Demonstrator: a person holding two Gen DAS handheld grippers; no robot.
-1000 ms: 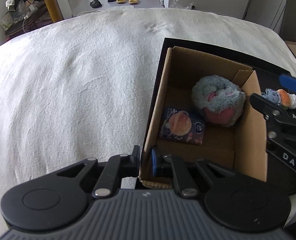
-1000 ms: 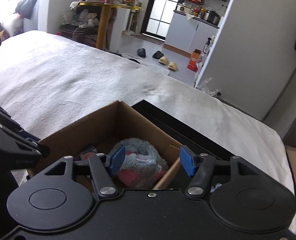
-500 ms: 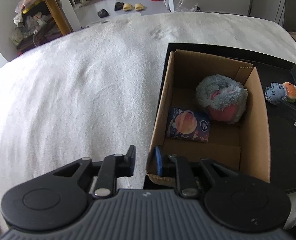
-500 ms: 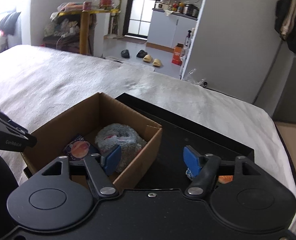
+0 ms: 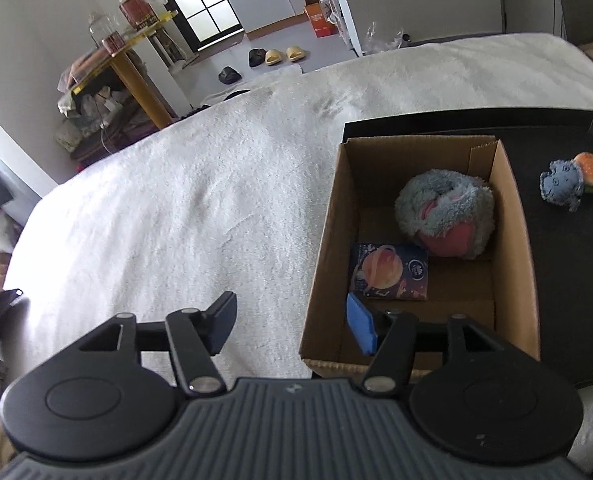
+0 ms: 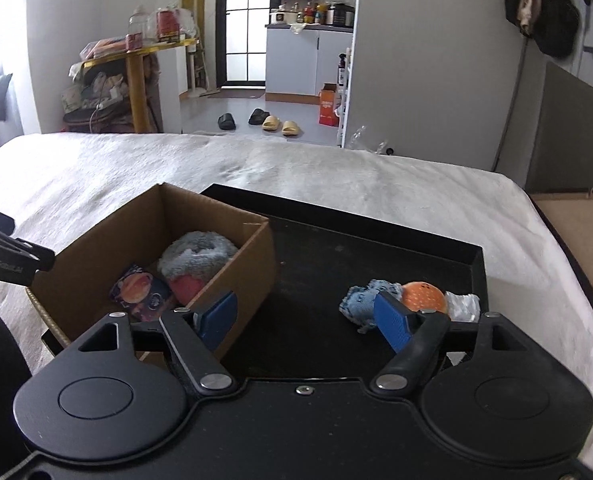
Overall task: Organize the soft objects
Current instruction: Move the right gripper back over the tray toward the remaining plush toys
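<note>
An open cardboard box [image 5: 512, 240] [image 6: 96, 248] stands on a black tray [image 5: 568, 280] [image 6: 336, 248]. Inside it lie a grey-and-pink fluffy plush [image 5: 444, 216] [image 6: 200, 252] and a dark packet with an orange planet [image 5: 390, 272] [image 6: 140, 292]. To the right, on the tray, sit a small blue plush [image 5: 562, 184] [image 6: 360, 296], an orange burger-like toy [image 5: 592, 168] [image 6: 424, 298] and a white piece [image 6: 462, 306]. My left gripper [image 5: 292, 328] hovers over the box's near left corner, its jaws opening and holding nothing. My right gripper [image 6: 304, 320] hangs over the tray between the box and the toys, jaws opening and empty.
The tray rests on a wide bed with a white cover [image 5: 176, 200] [image 6: 96, 168]. Beyond the bed are a yellow-legged cluttered table [image 6: 136, 68], slippers on the floor [image 6: 272, 122] and an orange carton [image 6: 330, 104]. A grey panel [image 6: 568, 132] stands at the right.
The left jaws, almost shut at the box's near corner, have spread wide and drawn back. The right gripper has swung right from over the box to the tray, and its jaws have widened.
</note>
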